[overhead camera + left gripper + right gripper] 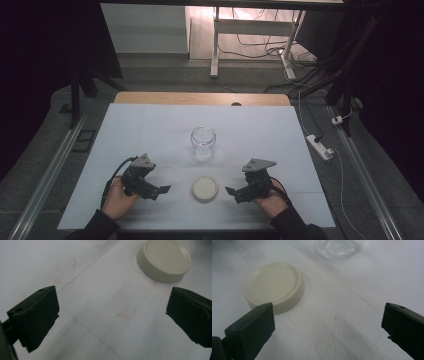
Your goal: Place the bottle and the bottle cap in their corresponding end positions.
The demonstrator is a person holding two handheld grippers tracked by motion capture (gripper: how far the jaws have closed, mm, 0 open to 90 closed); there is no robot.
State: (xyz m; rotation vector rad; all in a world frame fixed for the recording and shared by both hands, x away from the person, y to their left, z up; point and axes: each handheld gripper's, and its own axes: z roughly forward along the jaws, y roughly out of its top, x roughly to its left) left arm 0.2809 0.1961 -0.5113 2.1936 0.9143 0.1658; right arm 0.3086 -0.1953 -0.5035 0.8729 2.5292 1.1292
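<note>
The cream lid [205, 188] lies flat on the tabletop [150, 130] between both tools, near the open glass jar [203, 142]; left tool [165, 189] and right tool [229, 190] both spread, empty, flanking it, seemingly ready to pick it up

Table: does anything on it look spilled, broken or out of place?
Nothing spilled or broken. The jar stands upright and open, its lid lying flat on the table nearer the person. Only faint red marks on the surface.
</note>
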